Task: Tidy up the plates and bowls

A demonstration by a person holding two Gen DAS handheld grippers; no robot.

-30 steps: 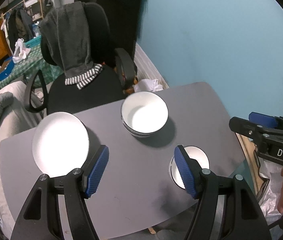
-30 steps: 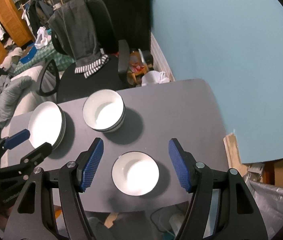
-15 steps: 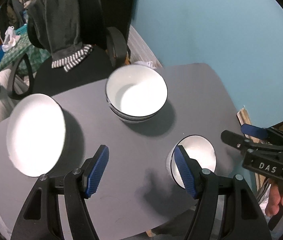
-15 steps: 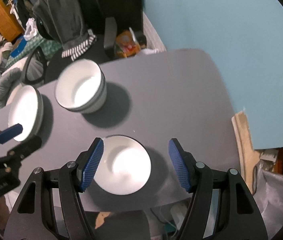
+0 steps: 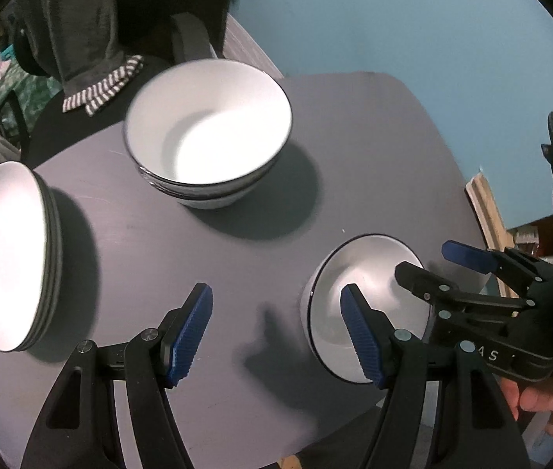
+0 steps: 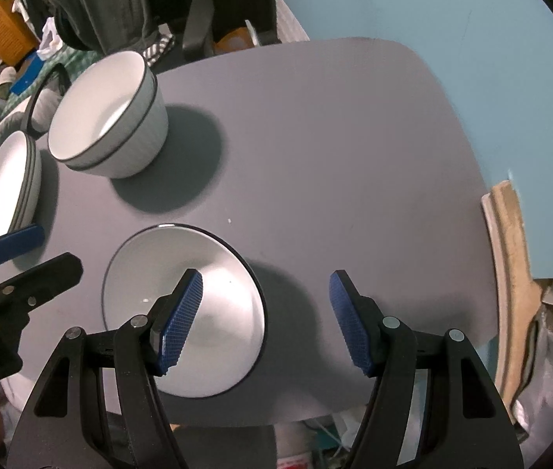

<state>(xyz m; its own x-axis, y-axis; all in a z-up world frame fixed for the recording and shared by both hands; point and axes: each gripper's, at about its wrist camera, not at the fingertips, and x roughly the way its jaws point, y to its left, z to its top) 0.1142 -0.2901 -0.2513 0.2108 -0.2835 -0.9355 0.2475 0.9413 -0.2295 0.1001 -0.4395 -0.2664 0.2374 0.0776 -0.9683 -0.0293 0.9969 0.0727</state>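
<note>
On the grey table stand three groups of white, dark-rimmed dishes. A single small bowl sits near the front edge. A stack of deep bowls stands behind it, and a stack of shallower dishes is at the far left. My right gripper is open and low over the small bowl: its left finger hangs over the bowl's inside, its right finger beyond the rim. My left gripper is open above bare table, between the shallow stack and the small bowl. Nothing is held.
A black office chair draped with a grey garment stands behind the table. A blue wall runs along the right. A wooden board leans beside the table's right edge. The table's front edge lies just under both grippers.
Both grippers have come down toward the table, so the dishes look larger. The right gripper has moved in over the small bowl. The jaws have kept the same width.
</note>
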